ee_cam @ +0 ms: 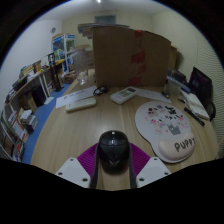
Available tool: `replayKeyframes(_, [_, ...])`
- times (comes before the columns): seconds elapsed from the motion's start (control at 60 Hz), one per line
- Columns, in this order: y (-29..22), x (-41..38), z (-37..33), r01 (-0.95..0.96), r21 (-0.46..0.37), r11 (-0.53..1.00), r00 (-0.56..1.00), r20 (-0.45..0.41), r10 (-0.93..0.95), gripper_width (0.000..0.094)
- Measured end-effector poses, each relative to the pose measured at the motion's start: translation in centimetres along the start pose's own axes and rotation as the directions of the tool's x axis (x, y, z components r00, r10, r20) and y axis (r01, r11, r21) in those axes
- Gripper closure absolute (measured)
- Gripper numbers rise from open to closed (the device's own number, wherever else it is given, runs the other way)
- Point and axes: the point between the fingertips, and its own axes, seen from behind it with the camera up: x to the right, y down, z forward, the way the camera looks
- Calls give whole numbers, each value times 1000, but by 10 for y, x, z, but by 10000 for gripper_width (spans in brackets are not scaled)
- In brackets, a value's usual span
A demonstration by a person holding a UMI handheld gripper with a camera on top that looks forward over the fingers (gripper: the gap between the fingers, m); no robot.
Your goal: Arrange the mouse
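Gripper (113,170) fingers are clamped on the black mouse (114,148), which sits between the pink pads at 6 o'clock, over the wooden table (70,135). At 10 o'clock lies a white keyboard (81,103). At 3 o'clock, just right of the mouse, rests a white mouse pad (167,128).

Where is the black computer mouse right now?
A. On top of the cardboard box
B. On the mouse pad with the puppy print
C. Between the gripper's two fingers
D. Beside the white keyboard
C: the black mouse sits between the gripper's two fingers, whose pink pads press its sides, while the puppy mouse pad lies bare just ahead of the fingers.
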Motion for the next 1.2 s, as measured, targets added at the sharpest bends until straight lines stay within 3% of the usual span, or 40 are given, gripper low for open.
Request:
replayKeyframes(0.2, [-3,-10,-9,-56,-97,994,998,18,58,544])
replayKeyframes(0.333, [-80,-3,-42,1,39,999,998,62,-4,543])
replayKeyframes(0.467, [-172,60,-61,0,215,977,999,46,-10,544])
replayKeyframes(0.567, [-194,130,-47,28,264,964,999,9,-32,545])
replayKeyframes(0.783, [-106,201,32,98,85,992,995,8,-99,545])
replayKeyframes(0.9, [-71,194,56,89,29,996,994,68,-91,540])
replayKeyframes(0.933, [-62,191,58,85,6,996,994,75,-85,481])
replayKeyframes(0.95, [-68,191,60,80,43,996,994,74,-83,520])
replayKeyframes(1.1, [-67,190,62,87,7,996,994,72,-87,392])
replayKeyframes(1.2, [-59,188,49,58,-80,995,995,90,-51,166])
